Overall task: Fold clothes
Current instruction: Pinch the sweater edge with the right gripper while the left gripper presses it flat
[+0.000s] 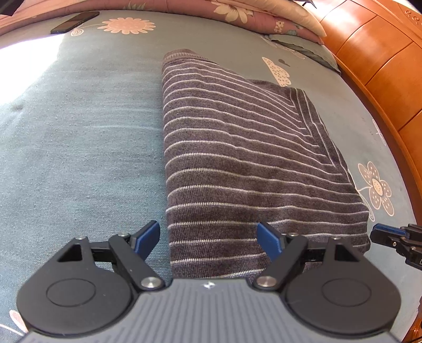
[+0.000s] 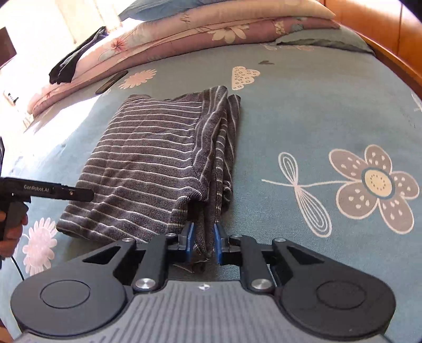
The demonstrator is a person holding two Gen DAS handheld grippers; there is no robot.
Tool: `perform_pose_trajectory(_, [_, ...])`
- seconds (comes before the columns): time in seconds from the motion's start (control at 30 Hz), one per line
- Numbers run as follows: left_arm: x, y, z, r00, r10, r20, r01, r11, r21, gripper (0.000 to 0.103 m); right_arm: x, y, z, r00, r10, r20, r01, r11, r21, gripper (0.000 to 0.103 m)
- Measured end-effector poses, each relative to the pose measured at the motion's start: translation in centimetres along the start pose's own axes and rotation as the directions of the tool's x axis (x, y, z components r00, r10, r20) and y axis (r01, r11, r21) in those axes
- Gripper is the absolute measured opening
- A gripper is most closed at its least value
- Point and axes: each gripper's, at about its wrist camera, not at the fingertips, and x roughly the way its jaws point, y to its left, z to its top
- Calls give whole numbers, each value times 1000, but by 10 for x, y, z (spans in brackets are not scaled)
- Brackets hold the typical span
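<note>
One folded grey striped garment lies on the floral bedsheet. Left gripper spread wide over its near edge; right gripper nearly closed on the layered corner. One black phone and stacked quilts lie beyond.
</note>
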Motion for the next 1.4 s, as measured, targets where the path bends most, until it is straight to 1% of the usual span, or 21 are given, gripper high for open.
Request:
perform_pose_trajectory(0.07, [2, -4, -2, 1000, 6, -4, -6, 1000, 8, 80, 3, 9, 2, 1000, 3, -2, -4, 995, -101, 19])
perform_pose_trajectory(0.13, [4, -7, -3, 1000, 8, -13, -8, 1000, 13, 80, 8, 16, 3, 1000, 11, -13, -13, 985, -170, 19])
perform_pose_trajectory(0.3, [7, -16, -3, 999, 27, -22, -25, 999, 46, 80, 8, 13, 4, 1000, -9, -9, 7, 981, -195, 20])
perform_pose_trajectory(0.47, [7, -14, -1, 999, 22, -27, -21, 999, 33, 80, 8, 10, 6, 1000, -29, -4, 27, 975, -220, 19])
perform_pose_trajectory(0.63, [12, -17, 0, 999, 35, -37, -34, 999, 33, 80, 8, 8, 7, 999, -47, 1, 46, 968, -248, 19])
perform_pose_trajectory(0.77, [15, -18, 1, 998, 42, -46, -40, 998, 44, 81, 17, 29, 7, 1000, -21, 3, 21, 937, -348, 19])
perform_pose_trajectory(0.9, [18, -17, 2, 998, 42, -56, -40, 998, 38, 81, 32, 40, 4, 999, -34, -28, 19, 913, -408, 19])
perform_pose_trajectory(1.07, [19, -17, 2, 997, 41, -59, -39, 999, 36, 82, 46, 36, 7, 995, -34, -93, -6, 920, -391, 20])
perform_pose_trajectory(1.13, [20, -16, 3, 997, 41, -61, -39, 999, 34, 82, 50, 36, 9, 991, -36, -125, -15, 925, -379, 17])
perform_pose_trajectory(1.2, [20, -16, 3, 997, 38, -64, -37, 999, 31, 82, 53, 36, 13, 987, -42, -155, -18, 930, -366, 7])
perform_pose_trajectory(1.23, [20, -15, 3, 997, 37, -65, -35, 999, 32, 82, 52, 36, 14, 987, -45, -157, -13, 935, -355, 6])
perform_pose_trajectory(1.27, [20, -15, 4, 997, 35, -67, -33, 999, 32, 82, 49, 35, 13, 987, -54, -150, 0, 940, -340, 6])
perform_pose_trajectory(1.37, [20, -14, 5, 997, 27, -74, -25, 999, 33, 82, 35, 28, 10, 988, -110, -109, 75, 956, -284, 5])
perform_pose_trajectory(1.4, [20, -13, 5, 997, 25, -76, -22, 999, 33, 82, 31, 20, 8, 986, -122, -109, 96, 971, -221, 5])
